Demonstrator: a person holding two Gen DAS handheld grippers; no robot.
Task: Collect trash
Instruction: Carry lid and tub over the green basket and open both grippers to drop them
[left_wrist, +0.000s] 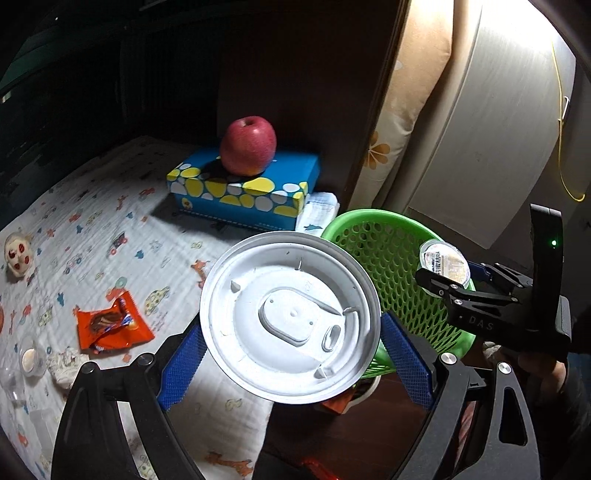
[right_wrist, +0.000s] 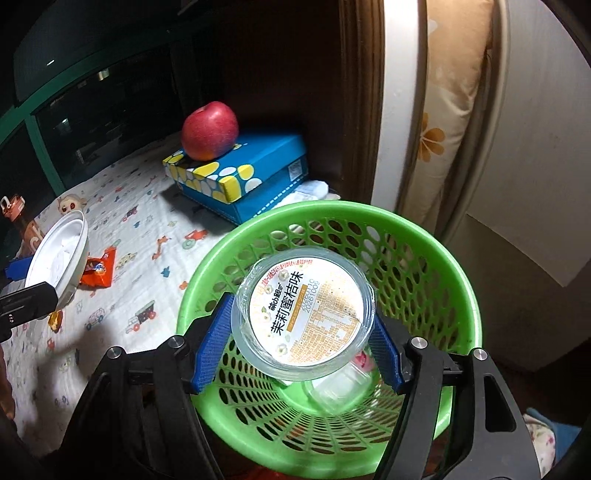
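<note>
Printed bedsheet (left_wrist: 92, 236) fills left of both views. Green mesh basket (right_wrist: 424, 251) sits lower centre of right wrist view, a clear container lying in its bottom. Blue tissue box (left_wrist: 243, 184) upper centre, red apple (left_wrist: 248, 146) on top. Left gripper (left_wrist: 291, 354) clamped on white round plastic lid (left_wrist: 288, 325), centre frame. Right gripper (right_wrist: 301, 343) has blue pads against sealed jelly cup (right_wrist: 306, 314), held over basket. Orange snack wrapper (left_wrist: 110, 328) lower left on sheet.

Apple (left_wrist: 248, 146) atop tissue box (left_wrist: 243, 188)
</note>
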